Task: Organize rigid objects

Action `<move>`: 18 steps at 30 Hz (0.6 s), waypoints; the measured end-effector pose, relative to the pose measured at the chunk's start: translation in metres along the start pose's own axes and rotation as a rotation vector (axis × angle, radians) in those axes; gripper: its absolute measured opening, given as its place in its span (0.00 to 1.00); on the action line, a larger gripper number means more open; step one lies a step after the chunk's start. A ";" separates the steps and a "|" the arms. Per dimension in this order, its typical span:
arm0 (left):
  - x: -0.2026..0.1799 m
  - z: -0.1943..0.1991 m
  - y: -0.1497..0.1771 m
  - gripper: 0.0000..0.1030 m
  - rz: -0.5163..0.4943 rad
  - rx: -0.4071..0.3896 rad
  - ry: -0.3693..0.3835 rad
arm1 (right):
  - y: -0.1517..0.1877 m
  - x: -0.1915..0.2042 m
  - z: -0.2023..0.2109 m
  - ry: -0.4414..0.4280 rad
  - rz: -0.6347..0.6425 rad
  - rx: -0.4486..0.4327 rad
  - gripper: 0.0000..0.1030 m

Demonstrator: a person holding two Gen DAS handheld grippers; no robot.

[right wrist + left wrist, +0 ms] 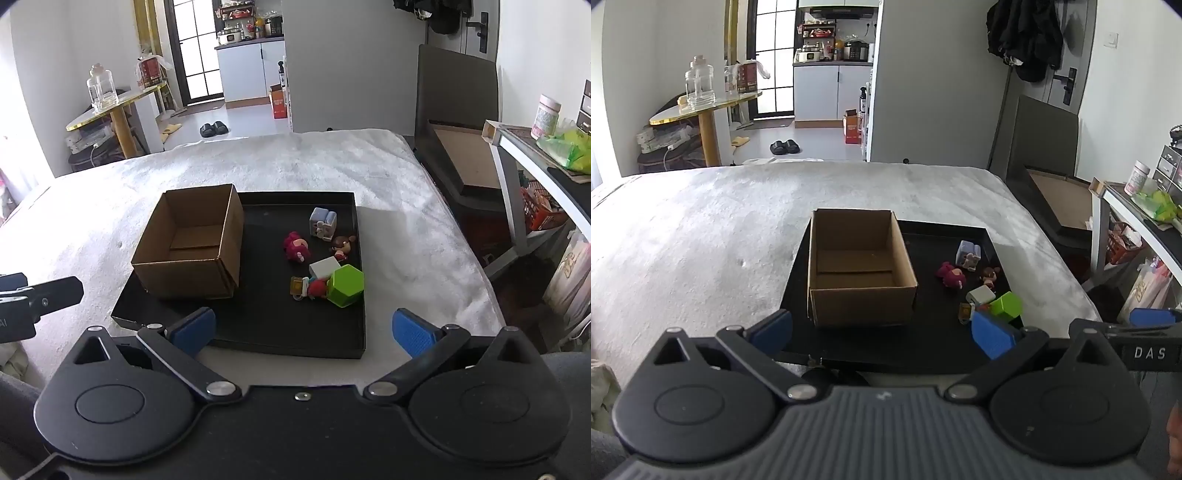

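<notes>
Grey fleece bedspread (738,229) across the foreground. Beyond it, a round gold-edged side table (701,107) carrying a clear glass jar (699,83) and a red-labelled package (746,75). Black slippers (785,147) on the pale floor near a red carton (852,127). Kitchen counter (833,63) behind, crowded with appliances. Dark coats (1023,33) hanging by the door. At right, a desk (532,147) with a pink-lidded tub (547,116) and a green bag (569,149).

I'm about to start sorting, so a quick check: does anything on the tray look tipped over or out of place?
Yes. The toys lie jumbled at the black tray's right side. The pink figure lies on its side, and the green block sits tilted against a small red toy. The cardboard box stands upright and empty.
</notes>
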State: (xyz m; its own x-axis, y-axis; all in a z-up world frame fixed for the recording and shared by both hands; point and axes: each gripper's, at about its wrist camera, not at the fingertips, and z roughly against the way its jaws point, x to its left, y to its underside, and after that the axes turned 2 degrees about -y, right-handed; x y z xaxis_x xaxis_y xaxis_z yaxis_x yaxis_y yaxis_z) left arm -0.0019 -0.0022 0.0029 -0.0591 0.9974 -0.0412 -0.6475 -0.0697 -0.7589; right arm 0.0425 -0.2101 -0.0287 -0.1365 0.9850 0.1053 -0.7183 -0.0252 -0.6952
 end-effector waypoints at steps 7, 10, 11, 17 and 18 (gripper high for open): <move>0.001 0.000 -0.001 1.00 0.003 0.000 -0.007 | -0.001 -0.003 0.003 -0.003 -0.002 0.003 1.00; 0.001 0.001 0.000 1.00 0.002 -0.006 -0.002 | -0.001 -0.001 0.005 0.000 -0.002 -0.005 1.00; 0.001 0.001 0.000 1.00 0.001 -0.007 -0.003 | 0.000 0.000 0.006 0.000 -0.002 -0.007 1.00; 0.002 0.001 -0.001 1.00 -0.001 -0.013 -0.003 | 0.002 0.000 0.009 0.001 0.003 -0.019 1.00; 0.002 0.002 -0.002 1.00 0.000 -0.016 -0.004 | 0.001 0.000 0.009 0.002 0.003 -0.021 1.00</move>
State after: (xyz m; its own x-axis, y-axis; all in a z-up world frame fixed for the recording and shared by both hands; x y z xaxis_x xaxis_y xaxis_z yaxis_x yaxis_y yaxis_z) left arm -0.0026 0.0002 0.0058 -0.0618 0.9973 -0.0389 -0.6353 -0.0693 -0.7691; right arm 0.0356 -0.2120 -0.0230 -0.1372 0.9852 0.1023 -0.7035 -0.0243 -0.7102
